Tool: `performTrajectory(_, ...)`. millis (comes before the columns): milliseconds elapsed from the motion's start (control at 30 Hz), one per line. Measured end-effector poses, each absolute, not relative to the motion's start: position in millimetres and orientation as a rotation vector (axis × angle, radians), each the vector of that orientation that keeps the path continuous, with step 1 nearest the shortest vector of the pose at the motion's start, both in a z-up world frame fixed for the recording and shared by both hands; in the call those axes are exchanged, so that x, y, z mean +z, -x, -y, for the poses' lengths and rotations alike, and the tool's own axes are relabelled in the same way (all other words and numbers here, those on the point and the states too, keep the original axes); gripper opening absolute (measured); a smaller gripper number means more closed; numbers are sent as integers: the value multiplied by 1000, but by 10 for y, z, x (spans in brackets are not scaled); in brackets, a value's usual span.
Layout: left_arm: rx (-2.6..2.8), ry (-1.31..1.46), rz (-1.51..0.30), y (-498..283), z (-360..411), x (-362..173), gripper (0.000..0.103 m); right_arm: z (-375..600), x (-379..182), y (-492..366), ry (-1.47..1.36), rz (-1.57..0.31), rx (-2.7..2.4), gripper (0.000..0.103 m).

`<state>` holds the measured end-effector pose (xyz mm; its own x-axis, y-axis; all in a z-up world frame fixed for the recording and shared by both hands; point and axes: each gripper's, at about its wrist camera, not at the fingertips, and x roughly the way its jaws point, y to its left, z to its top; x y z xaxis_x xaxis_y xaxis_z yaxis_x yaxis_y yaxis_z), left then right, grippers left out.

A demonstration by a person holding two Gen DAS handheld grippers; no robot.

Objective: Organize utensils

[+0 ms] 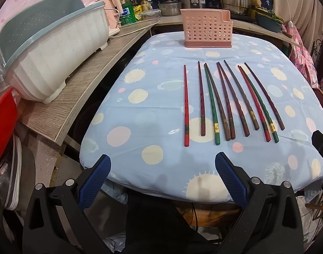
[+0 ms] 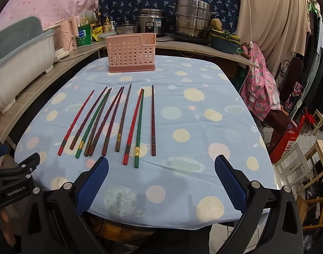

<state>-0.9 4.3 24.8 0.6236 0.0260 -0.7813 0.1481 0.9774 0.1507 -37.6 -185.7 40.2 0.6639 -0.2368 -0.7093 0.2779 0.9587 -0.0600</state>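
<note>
1. The left claw (image 1: 161,167) is wide open and holds nothing; it hovers at the near edge of the counter (image 1: 140,114).
2. The right claw (image 2: 161,168) is also wide open and empty.
3. Ten chopsticks (image 1: 231,101) lie side by side on the dotted cloth.
4. The pink holder (image 1: 207,28) stands upright behind them, well apart.

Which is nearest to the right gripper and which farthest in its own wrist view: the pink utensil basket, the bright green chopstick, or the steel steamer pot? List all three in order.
From the right gripper:
1. Bright green chopstick, on the tablecloth just ahead, slightly left.
2. Pink utensil basket, at the table's far end, left of centre.
3. Steel steamer pot, on the counter behind the table.
</note>
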Motion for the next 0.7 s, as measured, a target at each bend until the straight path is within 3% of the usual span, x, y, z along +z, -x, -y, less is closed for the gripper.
performTrajectory(700, -70, -79, -959, -580, -298, -253, 94, 2109, -125, 17, -124, -862, -258, 96)
